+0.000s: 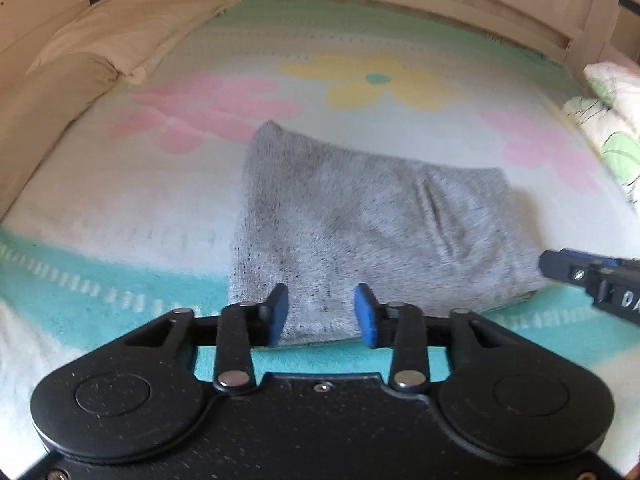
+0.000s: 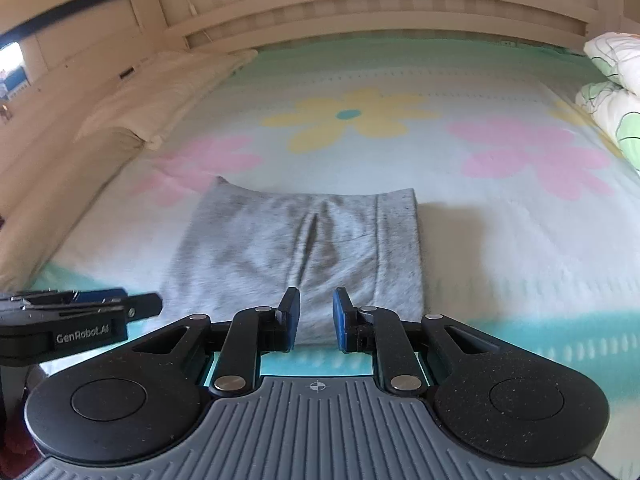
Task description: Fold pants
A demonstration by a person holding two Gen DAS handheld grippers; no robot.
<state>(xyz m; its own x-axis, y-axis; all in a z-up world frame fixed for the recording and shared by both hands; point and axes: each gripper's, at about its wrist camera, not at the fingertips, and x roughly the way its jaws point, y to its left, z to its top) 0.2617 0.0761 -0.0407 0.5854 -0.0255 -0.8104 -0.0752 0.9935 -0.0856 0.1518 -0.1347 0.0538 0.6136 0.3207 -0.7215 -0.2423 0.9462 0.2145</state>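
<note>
The grey pants (image 1: pixel 372 232) lay folded into a compact rectangle on the flowered blanket (image 1: pixel 200 208) of the bed, below the yellow flower (image 1: pixel 376 80) and reaching down onto the blanket's teal band. A crease ran down the middle of the pants, seen clearly in the right wrist view (image 2: pixel 304 248).

The left tongs (image 1: pixel 322 314) stood at the near edge of the pants, blue pads (image 1: pixel 279 312) parted with grey cloth showing in the gap between them; nothing was gripped. The right tongs (image 2: pixel 316 318) sat at the same near edge, further right along it, parted more narrowly and likewise empty.

From the left wrist view the right tongs' tip (image 1: pixel 568 268) appeared just beside the pants' right corner. A cream pillow (image 1: pixel 120 32) lay well left of the pants, and a green-patterned quilt (image 2: pixel 612 92) was heaped well to their right.
</note>
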